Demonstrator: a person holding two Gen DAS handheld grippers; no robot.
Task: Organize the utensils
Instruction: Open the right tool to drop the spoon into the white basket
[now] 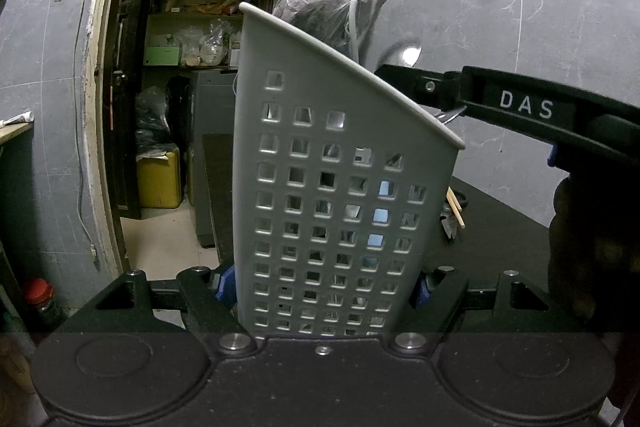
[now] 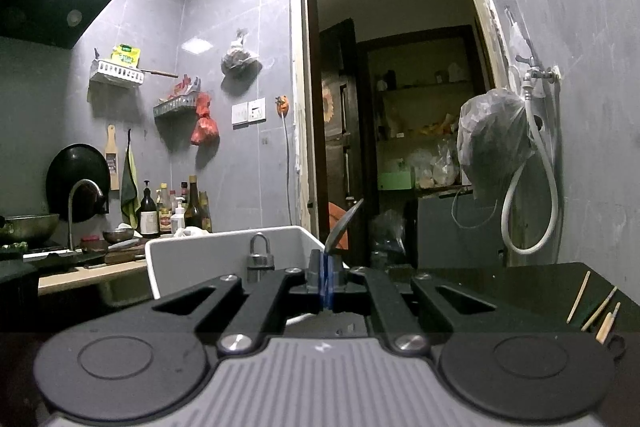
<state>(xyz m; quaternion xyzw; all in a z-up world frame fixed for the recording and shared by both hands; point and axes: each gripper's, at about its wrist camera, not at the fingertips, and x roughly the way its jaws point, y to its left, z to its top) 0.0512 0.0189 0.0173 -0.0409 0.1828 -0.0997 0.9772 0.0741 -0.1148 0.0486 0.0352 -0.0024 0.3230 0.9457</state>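
The left gripper (image 1: 320,287) clamps the tall grey perforated plastic utensil holder (image 1: 332,187) by its two sides, filling the frame's centre. The right gripper (image 2: 326,279), at centre of its view, is pressed shut on a thin metal utensil (image 2: 343,225) slanting above the holder's rim. Wooden chopsticks (image 2: 578,297) lie lower right on the black countertop (image 2: 500,287).
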